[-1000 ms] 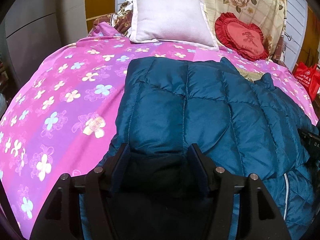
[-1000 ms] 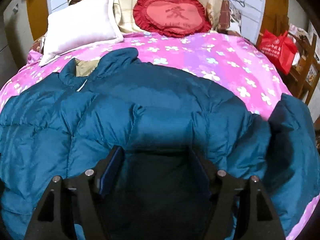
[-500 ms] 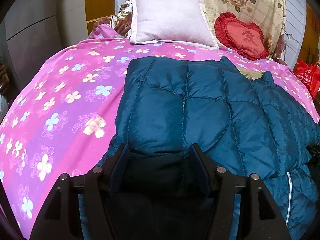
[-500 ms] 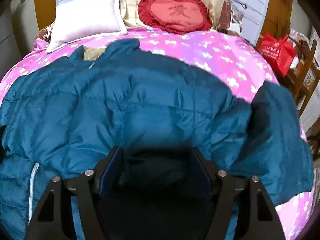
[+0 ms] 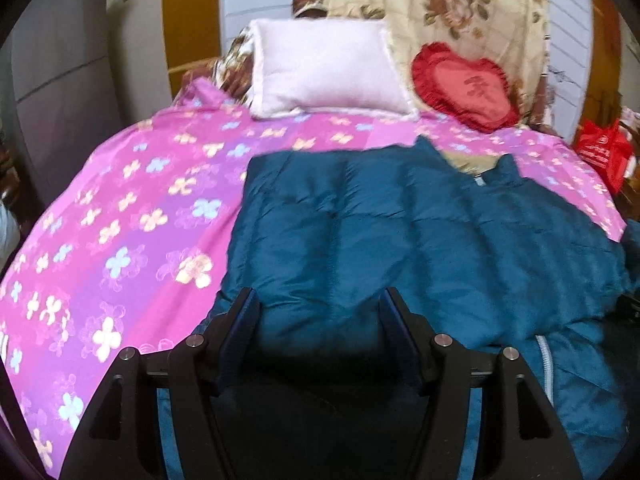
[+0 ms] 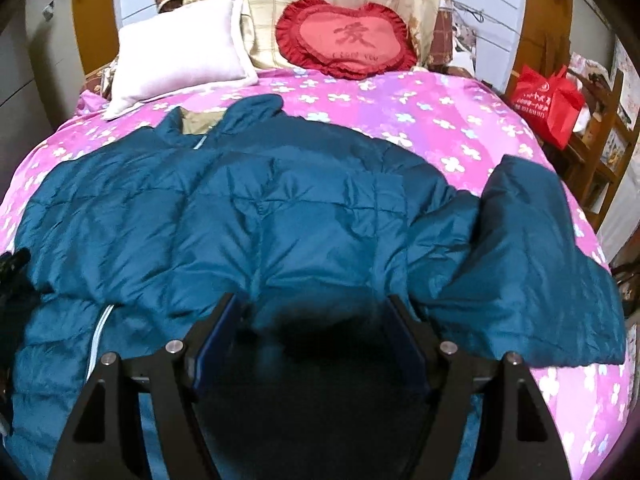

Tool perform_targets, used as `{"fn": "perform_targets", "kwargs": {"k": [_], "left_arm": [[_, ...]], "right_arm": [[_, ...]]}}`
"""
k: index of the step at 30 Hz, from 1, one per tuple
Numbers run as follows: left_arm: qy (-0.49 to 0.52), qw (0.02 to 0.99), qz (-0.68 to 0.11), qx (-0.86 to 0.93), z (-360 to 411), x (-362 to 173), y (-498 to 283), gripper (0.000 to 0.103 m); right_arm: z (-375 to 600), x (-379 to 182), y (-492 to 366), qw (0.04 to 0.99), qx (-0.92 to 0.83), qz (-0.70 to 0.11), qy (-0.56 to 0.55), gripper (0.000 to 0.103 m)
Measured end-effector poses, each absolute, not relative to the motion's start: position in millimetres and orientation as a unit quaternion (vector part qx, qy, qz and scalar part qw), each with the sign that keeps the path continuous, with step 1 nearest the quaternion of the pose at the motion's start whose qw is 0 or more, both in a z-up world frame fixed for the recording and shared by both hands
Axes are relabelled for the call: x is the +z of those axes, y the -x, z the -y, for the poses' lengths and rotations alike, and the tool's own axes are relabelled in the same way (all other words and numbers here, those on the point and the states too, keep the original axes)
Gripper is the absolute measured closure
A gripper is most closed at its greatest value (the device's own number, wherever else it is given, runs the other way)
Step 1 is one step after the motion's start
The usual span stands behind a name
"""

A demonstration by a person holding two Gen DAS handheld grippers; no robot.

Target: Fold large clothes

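A large teal quilted down jacket [image 5: 400,240] lies spread on a bed with a pink flowered cover [image 5: 120,220]. It also shows in the right wrist view [image 6: 280,220], with one sleeve [image 6: 532,256] lying out to the right and the collar [image 6: 224,120] toward the pillows. My left gripper [image 5: 320,304] is open, its fingers wide apart over the jacket's near edge, fabric bulging between them. My right gripper [image 6: 316,308] is open in the same way over the jacket's near hem. A white zipper [image 6: 98,328] runs along the jacket's lower left.
A white pillow [image 5: 328,68] and a red heart-shaped cushion [image 6: 348,40] lean at the head of the bed. A red bag [image 6: 548,100] hangs on a wooden chair [image 6: 600,152] at the right. Grey cabinets [image 5: 60,80] stand at the left.
Both grippers have pulled back and risen, so more of the jacket and bed is in view. The jacket's right side now lies flatter and its sleeve lies spread out on the bed.
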State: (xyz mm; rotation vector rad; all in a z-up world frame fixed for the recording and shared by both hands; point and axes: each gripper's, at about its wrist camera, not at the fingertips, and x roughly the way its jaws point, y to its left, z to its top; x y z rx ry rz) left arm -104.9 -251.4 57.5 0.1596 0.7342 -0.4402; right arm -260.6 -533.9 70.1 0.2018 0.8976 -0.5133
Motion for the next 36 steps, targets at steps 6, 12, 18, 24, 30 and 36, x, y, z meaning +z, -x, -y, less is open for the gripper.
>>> {"fn": "perform_targets", "kwargs": {"k": [6, 12, 18, 24, 30, 36], "left_arm": [[-0.102, 0.904, -0.338, -0.242, 264.6, 73.7, 142.7, 0.06], [-0.105, 0.9, -0.337, -0.256, 272.2, 83.5, 173.7, 0.06], [-0.093, 0.896, -0.352, -0.255, 271.5, 86.6, 198.3, 0.06], [-0.087, 0.887, -0.373, -0.257, 270.0, 75.3, 221.0, 0.06], [-0.094, 0.885, -0.374, -0.263, 273.8, 71.2, 239.8, 0.06], [-0.1, 0.886, -0.365, -0.269, 279.6, 74.3, 249.6, 0.06]], "right_arm": [[514.3, 87.3, 279.1, 0.874, -0.241, -0.41, -0.098, 0.022], [499.5, 92.9, 297.4, 0.874, -0.237, -0.411, -0.102, 0.02], [482.2, 96.6, 318.0, 0.876, -0.233, -0.41, -0.1, 0.02], [469.2, 96.8, 334.5, 0.876, -0.226, -0.413, -0.102, 0.02], [458.0, 95.4, 350.8, 0.876, -0.224, -0.414, -0.099, 0.02], [457.2, 93.1, 360.7, 0.874, -0.228, -0.418, -0.098, 0.02]]}}
